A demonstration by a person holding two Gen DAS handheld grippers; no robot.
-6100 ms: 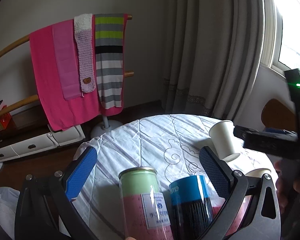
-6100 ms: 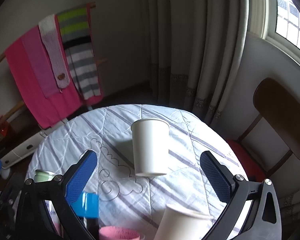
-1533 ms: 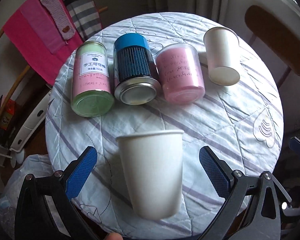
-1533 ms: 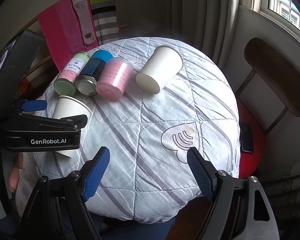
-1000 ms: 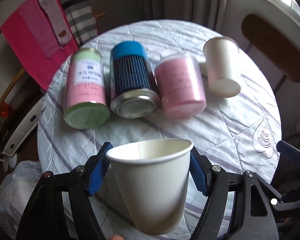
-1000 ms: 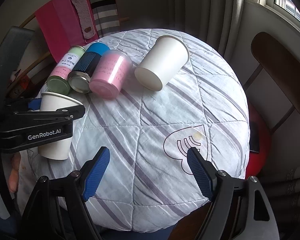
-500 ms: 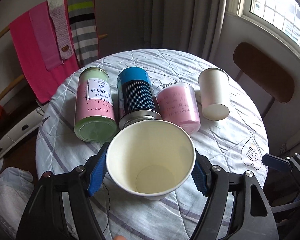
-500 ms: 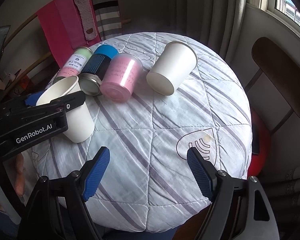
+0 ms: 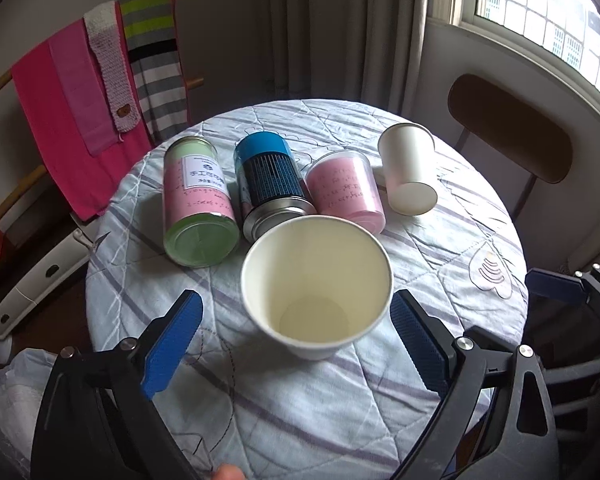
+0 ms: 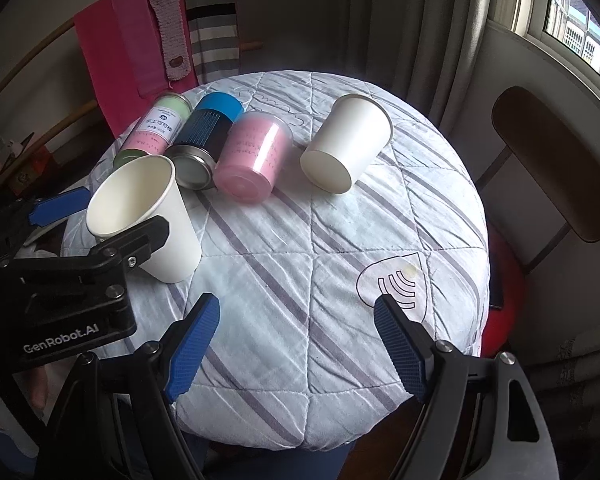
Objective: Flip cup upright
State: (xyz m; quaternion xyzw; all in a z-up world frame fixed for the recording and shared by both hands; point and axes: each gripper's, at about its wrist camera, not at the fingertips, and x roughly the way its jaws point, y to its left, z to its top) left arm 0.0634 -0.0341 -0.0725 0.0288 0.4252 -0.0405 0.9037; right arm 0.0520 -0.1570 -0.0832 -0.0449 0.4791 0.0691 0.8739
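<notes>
A white paper cup [image 9: 316, 288] stands upright, mouth up, on the quilted round table [image 9: 440, 264]. My left gripper [image 9: 296, 336] is open, its blue pads apart on either side of the cup and off it. The cup [image 10: 148, 216] also shows in the right wrist view, partly behind the left gripper's black body. A second white paper cup [image 9: 410, 174] [image 10: 346, 148] stands upside down at the table's far right. My right gripper [image 10: 296, 344] is open and empty above the table's near edge.
Three canisters stand upside down in a row behind the upright cup: green-pink [image 9: 198, 204], blue-black [image 9: 272, 188] and pink [image 9: 346, 192]. A wooden chair [image 9: 508, 140] is right of the table. A rack with pink and striped cloths [image 9: 100, 76] is at the back left.
My left gripper has opened and let go of the cup, which now stands upright on the table. The right gripper has barely moved.
</notes>
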